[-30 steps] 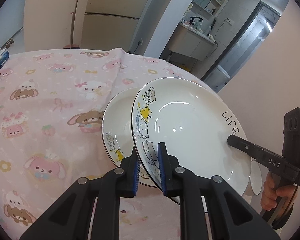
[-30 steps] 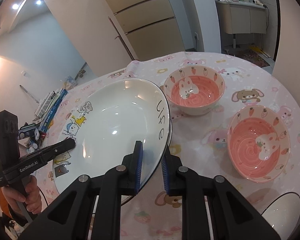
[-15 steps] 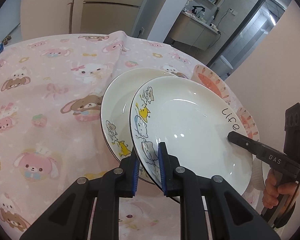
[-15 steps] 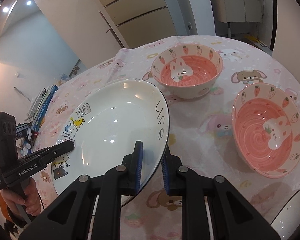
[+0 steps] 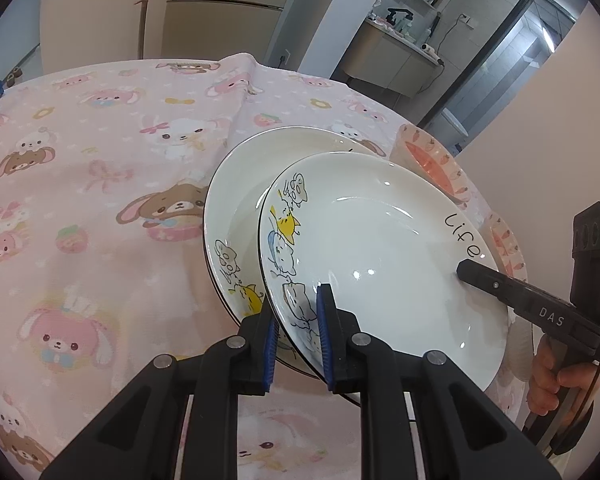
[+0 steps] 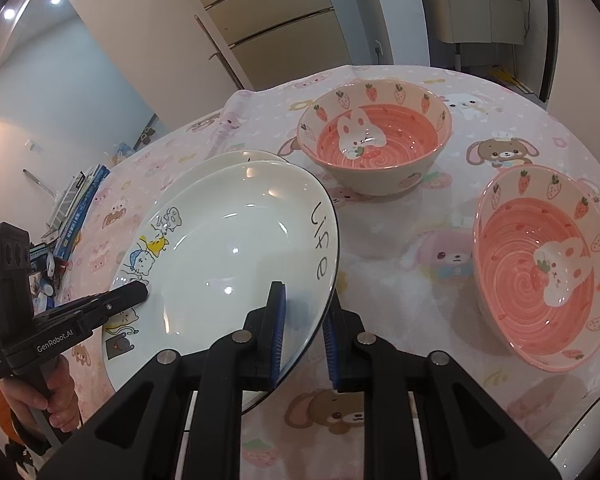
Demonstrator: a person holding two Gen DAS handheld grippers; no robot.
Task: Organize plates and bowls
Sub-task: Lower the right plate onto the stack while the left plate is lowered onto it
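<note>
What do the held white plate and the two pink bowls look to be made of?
White plate: looks like glazed ceramic, glossy, with sharp light glints and printed cartoons. Pink bowls: likely glazed ceramic too, shiny painted interiors and thick rims. Melamine cannot be ruled out by look alone.

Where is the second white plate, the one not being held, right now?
In the left wrist view the lower plate lies on the pink tablecloth left of centre, directly under and partly covered by the held plate.

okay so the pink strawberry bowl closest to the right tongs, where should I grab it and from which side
Grip the near pink bowl by its rim, one finger inside and one outside the wall. It sits tilted with its opening facing the right tongs, so come from above onto the high edge nearest them.
</note>
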